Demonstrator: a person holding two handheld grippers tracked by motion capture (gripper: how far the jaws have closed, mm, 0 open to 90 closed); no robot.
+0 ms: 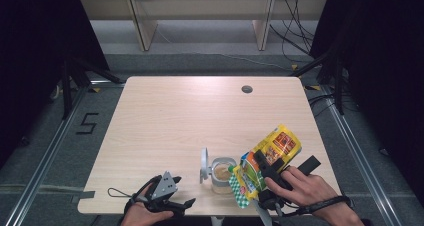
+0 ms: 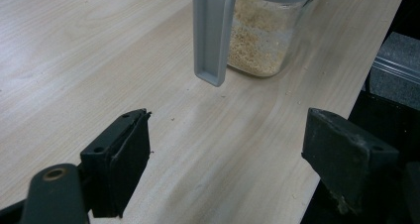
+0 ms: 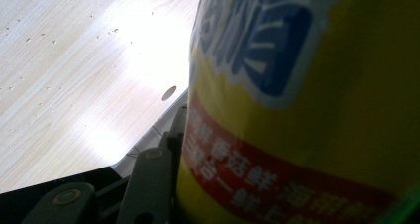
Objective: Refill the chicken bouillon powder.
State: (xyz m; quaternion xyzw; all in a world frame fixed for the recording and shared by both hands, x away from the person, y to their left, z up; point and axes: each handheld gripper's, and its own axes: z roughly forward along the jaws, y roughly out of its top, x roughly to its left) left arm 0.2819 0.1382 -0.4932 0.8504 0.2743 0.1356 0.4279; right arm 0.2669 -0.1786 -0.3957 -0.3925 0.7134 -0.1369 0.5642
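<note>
Light wood table [image 1: 165, 121], round cable hole [image 1: 247, 89] near far edge; shelving [image 1: 200, 16] beyond.

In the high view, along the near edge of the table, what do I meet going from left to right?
Left gripper, jaws open → grey lid of the jar → clear jar of beige grains → yellow bag, tilted and clamped in the right gripper.

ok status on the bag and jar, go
Right gripper shut on yellow bag, tilted over open jar. Left gripper open, idle. Nothing in the way.
</note>
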